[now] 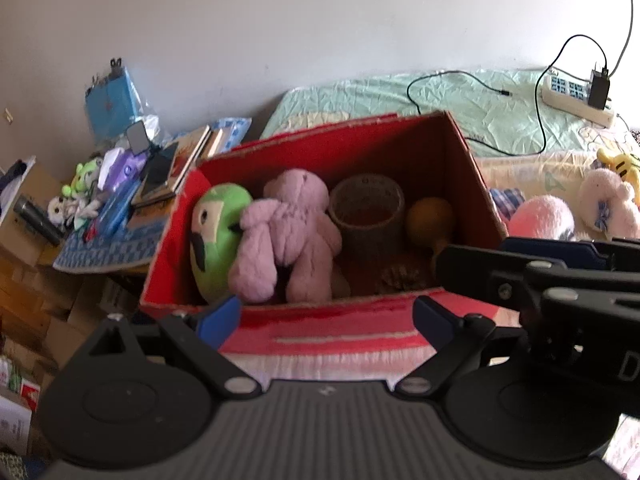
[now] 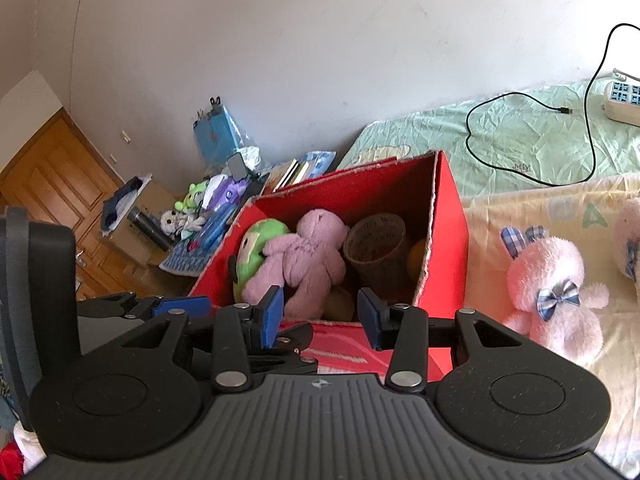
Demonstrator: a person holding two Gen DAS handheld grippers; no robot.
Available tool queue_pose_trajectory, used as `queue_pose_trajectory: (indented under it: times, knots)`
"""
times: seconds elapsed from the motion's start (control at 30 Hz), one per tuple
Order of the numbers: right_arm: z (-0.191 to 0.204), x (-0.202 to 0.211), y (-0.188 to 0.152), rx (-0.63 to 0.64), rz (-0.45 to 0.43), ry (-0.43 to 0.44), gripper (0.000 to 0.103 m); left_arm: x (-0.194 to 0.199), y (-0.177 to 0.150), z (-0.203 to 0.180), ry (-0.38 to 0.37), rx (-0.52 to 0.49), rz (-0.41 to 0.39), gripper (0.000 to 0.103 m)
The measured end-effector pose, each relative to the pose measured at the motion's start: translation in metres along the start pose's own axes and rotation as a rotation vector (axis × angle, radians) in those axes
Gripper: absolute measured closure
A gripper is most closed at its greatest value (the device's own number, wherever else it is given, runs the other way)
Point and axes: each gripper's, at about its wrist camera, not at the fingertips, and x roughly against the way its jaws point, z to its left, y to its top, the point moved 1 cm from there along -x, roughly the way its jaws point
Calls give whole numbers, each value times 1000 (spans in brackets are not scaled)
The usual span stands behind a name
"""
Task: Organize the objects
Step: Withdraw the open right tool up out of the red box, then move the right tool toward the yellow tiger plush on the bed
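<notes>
Hovering both grippers over the near rim of the red cardboard box point(image 1: 360, 320) sitting on the bed; left gripper point(image 1: 326, 318) has its fingers spread wide and empty, right gripper point(image 2: 320, 314) has its fingers spread too, also holding nothing.

We are seeing the box already partly filled: green round plush with a face point(image 1: 218, 236) against the left wall, lilac plush bear point(image 1: 288, 236) leaning on it, brown roll of tape point(image 1: 366, 208) behind, an orange-brown round item point(image 1: 428, 220) in the right corner. Still outside on the bed to the right: pink plush rabbit with a blue checked bow point(image 2: 556, 292), another pale plush point(image 1: 608, 204) and a yellow plush point(image 1: 620, 164) further back.

Risks we are flagging:
- Grippers are sitting very close together; in the left wrist view the right gripper is crossing just beside the left one's right finger. Any sideways swing is likely to be clashing them.
- Reaching right for the rabbit, we are likely catching the box wall and shoving or tipping the light cardboard.
- Plush is soft: a shallow pinch on fur or on the bow is probably slipping mid-carry.
- Box floor is crowding up; dropping another toy on the bear is risking it rolling back out over the low near rim.
- Black cable point(image 2: 532, 176) and white power strip point(image 1: 576, 96) are lying on the green sheet behind, well apart for now, but a long reach toward the back plushes could be snagging them.
</notes>
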Motion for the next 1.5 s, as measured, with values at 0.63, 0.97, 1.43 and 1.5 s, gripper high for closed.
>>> queue_pose_trajectory:
  times: [0.63,0.97,1.43,1.5]
  knots:
    - [-54,29,-22,-53,74,-49,58,-14,-21,-79,-57,-47,127,9]
    - [-92,55,-29,-126,55,-125,58,-19,-18,-127,-121,-130,143,9]
    - [-135,84,-35,-223,9,-204,58,-21,-9,-185,-198,-254,137,9]
    - [-142,88,-35,-238,1,-214,58,-22,-7,-193,-207,-270,135,9]
